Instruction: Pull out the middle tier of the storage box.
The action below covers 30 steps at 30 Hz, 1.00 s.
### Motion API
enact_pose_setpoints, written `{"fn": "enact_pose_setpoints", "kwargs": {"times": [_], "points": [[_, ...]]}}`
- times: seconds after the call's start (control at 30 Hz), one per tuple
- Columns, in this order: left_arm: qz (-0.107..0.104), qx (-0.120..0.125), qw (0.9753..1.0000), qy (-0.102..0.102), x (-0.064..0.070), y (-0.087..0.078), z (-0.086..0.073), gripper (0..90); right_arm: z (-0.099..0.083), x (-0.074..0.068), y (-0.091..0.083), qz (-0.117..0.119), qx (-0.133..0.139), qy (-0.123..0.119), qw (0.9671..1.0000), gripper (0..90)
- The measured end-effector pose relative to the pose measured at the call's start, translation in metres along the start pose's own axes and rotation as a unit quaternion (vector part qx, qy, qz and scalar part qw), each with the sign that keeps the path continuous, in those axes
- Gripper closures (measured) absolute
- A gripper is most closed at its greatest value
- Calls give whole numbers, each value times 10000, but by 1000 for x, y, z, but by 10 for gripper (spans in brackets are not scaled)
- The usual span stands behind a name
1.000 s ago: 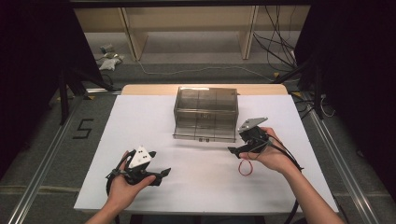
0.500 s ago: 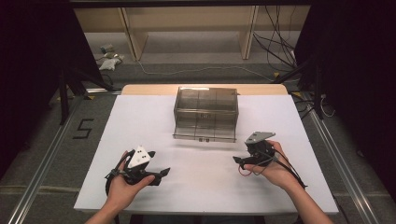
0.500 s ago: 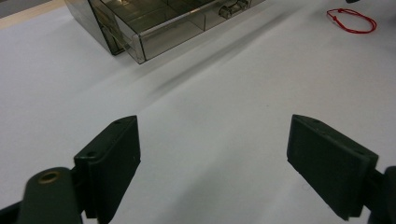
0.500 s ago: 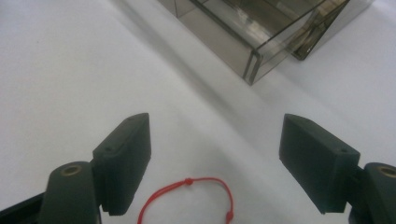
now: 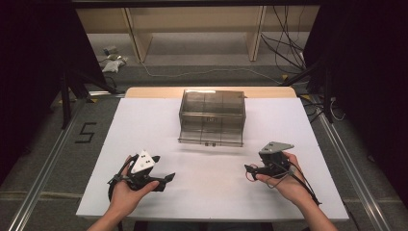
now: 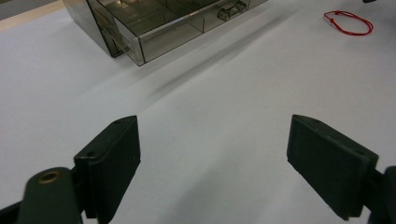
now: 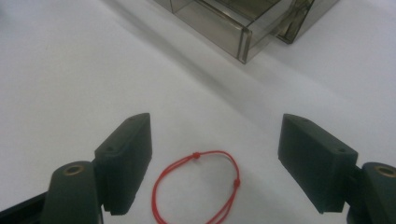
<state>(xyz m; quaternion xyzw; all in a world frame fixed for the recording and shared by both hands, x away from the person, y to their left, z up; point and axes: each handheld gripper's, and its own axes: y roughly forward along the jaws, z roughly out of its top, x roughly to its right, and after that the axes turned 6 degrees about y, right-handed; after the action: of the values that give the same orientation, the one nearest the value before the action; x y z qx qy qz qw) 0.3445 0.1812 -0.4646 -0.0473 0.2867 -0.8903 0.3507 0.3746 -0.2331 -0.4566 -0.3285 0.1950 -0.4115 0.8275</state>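
A smoky clear plastic drawer box [image 5: 212, 108] stands mid-table with its lowest drawer [image 5: 210, 136] pulled out toward me. A thin red string loop [image 5: 249, 176] lies flat on the white table near the front right. My right gripper [image 5: 250, 169] hovers just over it, open; in the right gripper view the loop [image 7: 196, 184] lies on the table between and slightly short of the spread jaws [image 7: 217, 126]. At the front left my left gripper [image 5: 166, 182] is open with nothing in it [image 6: 212, 135]. Its view looks across at the loop [image 6: 349, 22] and the drawer [image 6: 154, 23].
The white table top [image 5: 144, 125] spreads around the box on all sides. Wooden shelving [image 5: 192, 24] and loose cables [image 5: 288, 53] lie on the floor beyond the far edge. A metal rail [image 5: 43, 178] runs along the left.
My right gripper has drawn back from the box toward the table's front and lowered near the red loop. The left gripper has stayed put.
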Motion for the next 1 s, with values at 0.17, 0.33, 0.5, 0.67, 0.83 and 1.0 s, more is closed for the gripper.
{"fn": "enact_pose_setpoints", "kwargs": {"times": [0.17, 0.33, 0.5, 0.67, 0.83, 1.0], "points": [[-7, 1, 10000, -20, -1, 0, 0, 174, -3, 2, -2, -32, -57, 43, 10000, 266], [-7, -16, 10000, 3, -1, 1, 0, 174, -5, 3, -4, -55, -24, 85, 9999, 266], [-9, -16, 10000, 13, -1, 1, 0, 174, -6, 5, -5, -57, -60, 119, 9999, 266], [-28, -19, 10000, 3, -1, 1, 0, 174, -6, 6, -5, -92, -25, 141, 9999, 266], [-18, -18, 10000, 27, -1, 1, 0, 174, -7, 6, -5, -118, -63, 132, 9998, 266], [-4, -22, 10000, 16, -1, 1, 0, 174, -7, 6, -5, -134, -72, 143, 9998, 267]]}}
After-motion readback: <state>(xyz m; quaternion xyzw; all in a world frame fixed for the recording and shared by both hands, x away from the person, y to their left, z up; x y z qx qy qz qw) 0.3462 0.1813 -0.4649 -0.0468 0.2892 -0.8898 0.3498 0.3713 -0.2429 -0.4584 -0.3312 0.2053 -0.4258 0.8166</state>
